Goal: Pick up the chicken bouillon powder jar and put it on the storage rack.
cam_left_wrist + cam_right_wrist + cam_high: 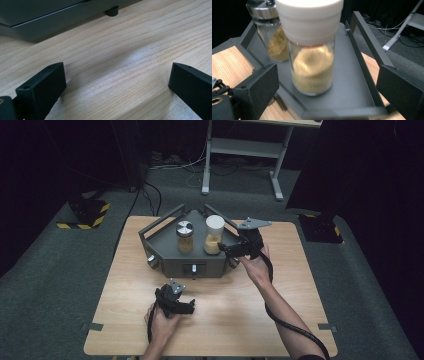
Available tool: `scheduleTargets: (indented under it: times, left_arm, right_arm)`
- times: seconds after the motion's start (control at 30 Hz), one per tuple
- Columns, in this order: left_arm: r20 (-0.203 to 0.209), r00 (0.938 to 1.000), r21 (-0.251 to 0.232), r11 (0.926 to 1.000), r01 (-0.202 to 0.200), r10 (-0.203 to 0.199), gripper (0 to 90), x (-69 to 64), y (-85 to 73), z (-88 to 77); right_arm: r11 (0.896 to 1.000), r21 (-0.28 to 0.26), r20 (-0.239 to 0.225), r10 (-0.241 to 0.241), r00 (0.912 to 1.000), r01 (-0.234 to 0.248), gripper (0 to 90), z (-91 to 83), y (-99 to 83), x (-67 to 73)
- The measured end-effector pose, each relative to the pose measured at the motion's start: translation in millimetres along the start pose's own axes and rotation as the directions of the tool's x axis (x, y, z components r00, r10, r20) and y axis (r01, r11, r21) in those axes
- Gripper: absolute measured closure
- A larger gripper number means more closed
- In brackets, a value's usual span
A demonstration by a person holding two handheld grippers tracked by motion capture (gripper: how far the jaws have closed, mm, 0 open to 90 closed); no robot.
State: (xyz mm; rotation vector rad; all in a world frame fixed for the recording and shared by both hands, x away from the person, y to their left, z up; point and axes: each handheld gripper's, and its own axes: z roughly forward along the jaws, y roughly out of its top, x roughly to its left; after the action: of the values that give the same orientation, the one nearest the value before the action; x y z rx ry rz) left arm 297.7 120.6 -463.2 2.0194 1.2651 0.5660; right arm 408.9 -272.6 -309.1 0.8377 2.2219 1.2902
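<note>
Right gripper view: white-capped jar [313, 62] between open tongs [324, 85].

Clear glossy glass jar with matt white plastic cap [312, 47] seen between matt black fingers [259, 85], smooth pale wood-grain tabletop [120, 57] beneath, matt grey metal tray [352, 82]

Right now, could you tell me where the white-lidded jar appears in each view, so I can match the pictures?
High view: the white-lidded jar stands right of centre on the grey tray, just left of the right gripper.
Left gripper view: not in it.
Right gripper view: centre, upright between open jaws.
Shared landmark: the silver-lidded jar beside it.
</note>
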Motion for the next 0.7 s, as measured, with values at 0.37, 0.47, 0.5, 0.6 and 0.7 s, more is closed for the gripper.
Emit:
scheduleTargets:
  times: [0.37,0.47,0.5,0.6,0.7]
  left_arm:
    - [0.0,1.0,0.0,1.0,0.0,0.0,1.2,0.0,0.0,0.0]
    - [0.0,1.0,0.0,1.0,0.0,0.0,1.2,0.0,0.1,0.0]
    - [-0.001,1.0,0.001,1.0,0.0,0.0,1.1,-0.2,0.2,0.1]
    - [-0.002,1.0,0.001,1.0,0.001,-0.001,0.8,-0.3,0.3,0.2]
    - [-0.002,1.0,0.001,1.0,0.001,-0.001,0.8,-0.3,0.3,0.3]
  right_arm:
    - [1.0,0.004,0.022,0.028,0.9994,-0.028,3.8,-31.7,-45.5,1.5]
    - [0.999,0.015,0.029,0.039,0.9988,-0.039,3.8,-40.0,-60.9,2.0]
    - [0.999,0.019,0.031,0.042,0.9986,-0.043,3.8,-42.1,-64.5,2.3]
    - [0.998,0.038,0.051,0.047,0.9976,-0.049,3.7,-50.9,-84.2,4.5]
    - [0.997,0.053,0.062,0.056,0.9965,-0.059,3.6,-53.3,-95.7,5.4]
